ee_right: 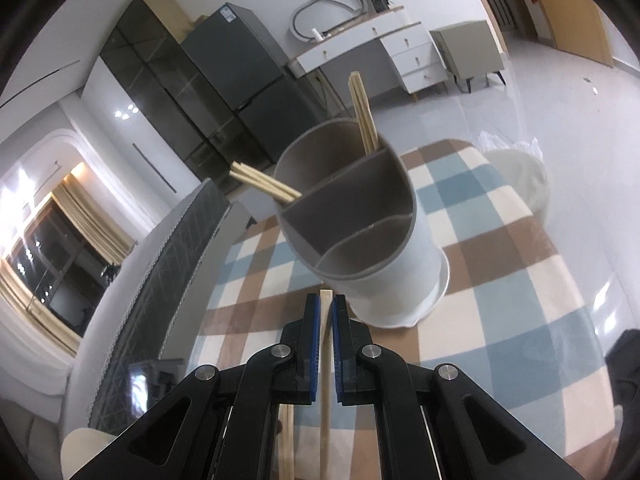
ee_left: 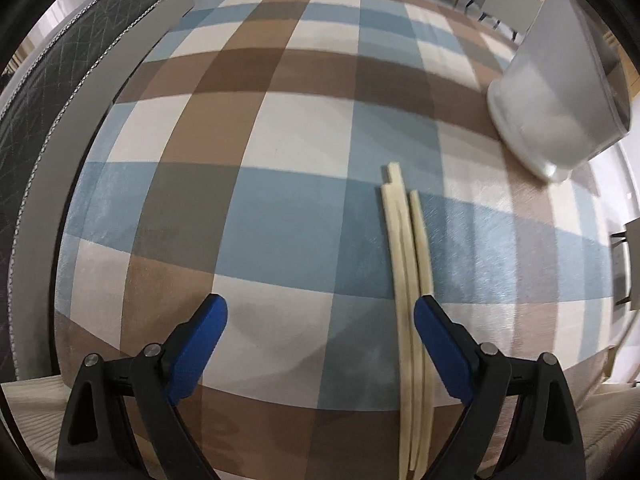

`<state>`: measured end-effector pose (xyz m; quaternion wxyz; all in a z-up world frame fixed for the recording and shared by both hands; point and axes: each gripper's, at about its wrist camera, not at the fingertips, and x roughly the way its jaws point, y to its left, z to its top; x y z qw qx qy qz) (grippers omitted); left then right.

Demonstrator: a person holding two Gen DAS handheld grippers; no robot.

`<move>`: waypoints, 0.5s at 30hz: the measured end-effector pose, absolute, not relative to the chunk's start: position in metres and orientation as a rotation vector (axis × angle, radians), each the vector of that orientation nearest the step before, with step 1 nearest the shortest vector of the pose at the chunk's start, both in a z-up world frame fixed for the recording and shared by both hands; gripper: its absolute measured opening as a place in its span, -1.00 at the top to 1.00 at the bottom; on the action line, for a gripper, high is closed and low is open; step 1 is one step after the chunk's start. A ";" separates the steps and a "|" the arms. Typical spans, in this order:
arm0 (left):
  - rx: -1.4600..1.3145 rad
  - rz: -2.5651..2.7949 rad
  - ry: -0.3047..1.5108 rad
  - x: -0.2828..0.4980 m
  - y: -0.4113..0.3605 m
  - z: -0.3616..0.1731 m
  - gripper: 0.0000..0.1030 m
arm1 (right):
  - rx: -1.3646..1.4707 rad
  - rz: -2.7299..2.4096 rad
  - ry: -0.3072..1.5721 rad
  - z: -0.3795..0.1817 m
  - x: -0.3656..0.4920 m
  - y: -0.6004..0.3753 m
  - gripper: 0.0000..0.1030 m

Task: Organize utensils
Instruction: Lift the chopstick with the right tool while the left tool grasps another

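Checked cloth (ee_left: 280, 128) in blue, brown and cream is covering the table, and a dark padded bench (ee_left: 60, 80) is sitting along its far side. Behind the table, a tall grey fridge (ee_right: 236, 68) and a white set of drawers (ee_right: 404, 52) are standing by the wall. A white utensil holder (ee_right: 384, 268) with a brown inside is sitting on the cloth, and thin walls are splitting it into parts. Two bunches of chopsticks are already leaning out of it: one bunch (ee_right: 362, 110) is sticking up from the back part, and another bunch (ee_right: 264, 182) is poking out over the rim on the side. The right gripper (ee_right: 326, 312) is squeezing one chopstick (ee_right: 325, 364) between its blue pads, with the jaws almost shut, and the stick's end is peeking out just in front of the holder. The left gripper (ee_left: 320, 316) is pointing down at the table with its jaws standing wide apart and holding nothing. A few loose chopsticks (ee_left: 404, 248) are lying flat on the cloth, close beside its right finger (ee_left: 440, 344). In the left wrist view the holder is showing near the table's right side, well apart from those loose sticks.
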<state>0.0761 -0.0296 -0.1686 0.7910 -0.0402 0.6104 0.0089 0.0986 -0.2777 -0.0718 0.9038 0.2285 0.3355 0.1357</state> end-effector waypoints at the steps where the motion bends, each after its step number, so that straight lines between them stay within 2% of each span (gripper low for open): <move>1: -0.099 0.024 1.313 0.074 -0.029 -0.169 -0.73 | 0.471 0.280 0.688 -0.071 0.098 -0.279 0.90; 15: -0.084 0.067 1.292 0.074 -0.015 -0.164 -0.41 | 0.517 0.300 0.670 -0.067 0.102 -0.289 0.90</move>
